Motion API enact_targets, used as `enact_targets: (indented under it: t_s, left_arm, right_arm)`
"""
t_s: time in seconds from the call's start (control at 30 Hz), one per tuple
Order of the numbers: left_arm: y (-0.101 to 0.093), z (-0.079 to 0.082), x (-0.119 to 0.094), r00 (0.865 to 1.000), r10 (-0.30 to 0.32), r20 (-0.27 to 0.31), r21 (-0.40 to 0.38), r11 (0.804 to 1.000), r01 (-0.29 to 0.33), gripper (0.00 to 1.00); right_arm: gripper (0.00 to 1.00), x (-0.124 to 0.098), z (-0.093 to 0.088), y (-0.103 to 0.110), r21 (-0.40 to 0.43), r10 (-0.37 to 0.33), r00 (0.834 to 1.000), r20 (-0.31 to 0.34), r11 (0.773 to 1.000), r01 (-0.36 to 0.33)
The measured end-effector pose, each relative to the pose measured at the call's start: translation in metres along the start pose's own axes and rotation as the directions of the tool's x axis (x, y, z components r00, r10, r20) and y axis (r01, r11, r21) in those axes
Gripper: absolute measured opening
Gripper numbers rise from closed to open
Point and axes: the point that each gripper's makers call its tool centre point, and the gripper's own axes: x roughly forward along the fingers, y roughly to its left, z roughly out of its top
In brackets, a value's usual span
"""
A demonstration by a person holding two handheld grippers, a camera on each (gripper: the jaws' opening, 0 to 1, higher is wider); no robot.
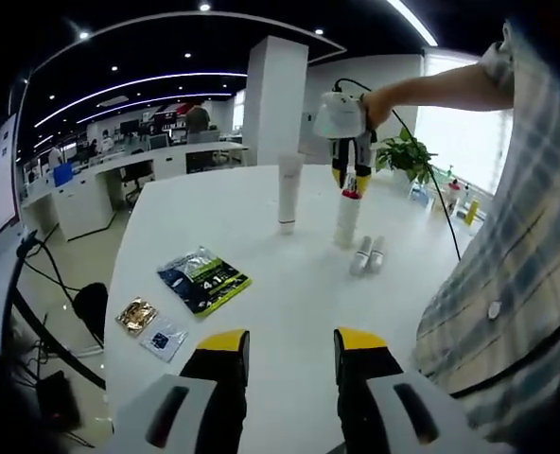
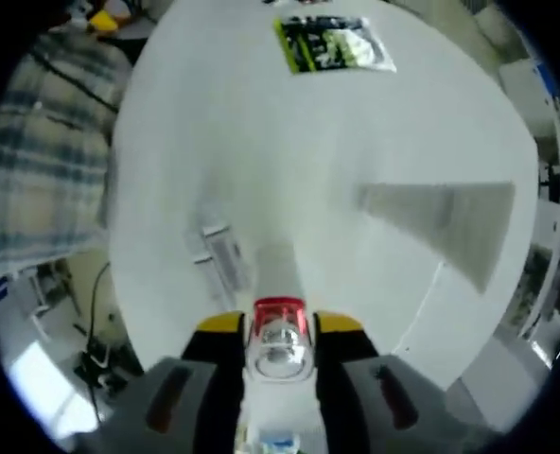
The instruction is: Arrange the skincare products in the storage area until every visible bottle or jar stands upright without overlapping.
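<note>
A white bottle with a red cap stands upright on the white table. My right gripper comes down over its top and is shut on it. In the right gripper view the red cap sits between the yellow-tipped jaws of my right gripper. A tall white tube stands upright just left of the bottle and looks blurred from above. Two small white tubes lie flat side by side near the bottle. My left gripper hovers open over the near table, holding nothing.
A green-and-black packet, a gold sachet and a small blue sachet lie on the table's left part. A potted plant and small items stand at the far edge. A person's plaid shirt is close on the right.
</note>
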Motion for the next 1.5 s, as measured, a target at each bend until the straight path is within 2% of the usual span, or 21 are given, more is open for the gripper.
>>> enact_targets:
  t_s: [0.23,0.33,0.37,0.5,0.73,0.8,0.9,0.93,1.03,1.1,1.13,1.17,1.2,1.23,1.27,1.33,1.37,1.4,1.43,1.47,1.5]
  left_arm:
    - [-0.003,-0.002,0.001,1.000,-0.007,-0.008,0.013,1.000,0.007,0.37]
    - [-0.004,-0.001,0.000,1.000,-0.009,-0.007,0.019,1.000,0.009,0.37]
    - [-0.003,-0.001,0.000,1.000,-0.009,-0.006,0.020,1.000,0.009,0.37]
    - [-0.003,0.001,0.000,1.000,-0.012,-0.008,0.034,0.999,0.013,0.37]
    - [-0.007,0.004,0.003,0.999,-0.027,-0.017,0.054,0.998,0.028,0.37]
    - [-0.009,0.004,0.004,0.999,-0.034,-0.022,0.060,0.998,0.035,0.37]
    - [-0.011,0.005,0.006,0.999,-0.042,-0.026,0.067,0.997,0.044,0.37]
    - [-0.011,0.006,0.007,0.999,-0.044,-0.027,0.070,0.997,0.046,0.37]
    - [-0.013,0.006,0.009,0.998,-0.051,-0.034,0.078,0.995,0.054,0.37]
    - [-0.014,0.007,0.011,0.998,-0.058,-0.036,0.083,0.995,0.061,0.37]
    - [-0.015,0.008,0.012,0.997,-0.062,-0.037,0.086,0.994,0.065,0.37]
    - [-0.016,0.009,0.013,0.997,-0.065,-0.038,0.088,0.994,0.069,0.37]
    - [-0.016,0.010,0.014,0.997,-0.067,-0.040,0.090,0.993,0.070,0.37]
    - [-0.017,0.011,0.015,0.997,-0.071,-0.039,0.093,0.993,0.074,0.37]
    - [-0.017,0.011,0.016,0.997,-0.073,-0.038,0.094,0.993,0.077,0.37]
    - [-0.018,0.012,0.019,0.996,-0.079,-0.042,0.098,0.992,0.083,0.37]
    - [-0.018,0.012,0.020,0.995,-0.083,-0.047,0.103,0.991,0.087,0.37]
    - [-0.019,0.013,0.021,0.995,-0.086,-0.047,0.107,0.990,0.091,0.37]
    - [-0.021,0.014,0.022,0.994,-0.093,-0.049,0.110,0.989,0.098,0.37]
    - [-0.022,0.014,0.023,0.994,-0.096,-0.051,0.113,0.988,0.102,0.37]
    - [-0.022,0.015,0.024,0.994,-0.098,-0.051,0.117,0.988,0.104,0.37]
  right_arm:
    - [0.27,0.000,0.001,0.001,0.001,0.010,1.000,0.021,1.000,-0.010]
    - [0.31,0.003,0.001,0.000,-0.009,-0.002,0.999,0.040,1.000,0.002]
    - [0.35,0.004,0.000,-0.001,-0.005,-0.009,0.999,0.043,1.000,0.009]
    - [0.38,0.010,-0.006,-0.001,0.015,-0.016,0.999,0.049,1.000,0.015]
    - [0.44,0.012,-0.012,-0.004,0.078,-0.052,0.992,0.111,0.996,0.043]
    - [0.49,0.011,-0.012,-0.006,0.126,-0.070,0.986,0.153,0.991,0.051]
    - [0.52,0.009,-0.010,-0.007,0.229,-0.090,0.964,0.251,0.973,0.031]
    - [0.54,0.009,-0.011,-0.008,0.244,-0.099,0.960,0.262,0.969,0.033]
    - [0.63,0.009,-0.016,-0.012,0.380,-0.146,0.933,0.328,0.925,0.011]
    - [0.68,0.009,-0.017,-0.012,0.485,-0.187,0.899,0.396,0.874,-0.032]
    - [0.69,0.008,-0.016,-0.014,0.551,-0.228,0.868,0.441,0.832,-0.061]
    - [0.72,0.007,-0.015,-0.014,0.585,-0.255,0.844,0.471,0.807,-0.082]
    - [0.73,0.006,-0.013,-0.014,0.635,-0.300,0.806,0.511,0.763,-0.120]
    - [0.75,0.006,-0.014,-0.015,0.666,-0.330,0.783,0.527,0.732,-0.140]
    - [0.76,0.007,-0.016,-0.015,0.718,-0.375,0.750,0.546,0.671,-0.187]
    - [0.78,0.010,-0.018,-0.016,0.780,-0.441,0.701,0.560,0.567,-0.266]
    - [0.79,0.014,-0.022,-0.016,0.810,-0.486,0.672,0.559,0.493,-0.317]
    - [0.81,0.018,-0.025,-0.015,0.829,-0.511,0.666,0.544,0.450,-0.332]
    - [0.82,0.023,-0.027,-0.013,0.843,-0.543,0.647,0.535,0.391,-0.369]
    - [0.82,0.025,-0.026,-0.011,0.844,-0.564,0.628,0.536,0.344,-0.411]
    - [0.81,0.030,-0.022,-0.007,0.834,-0.588,0.602,0.539,0.274,-0.479]
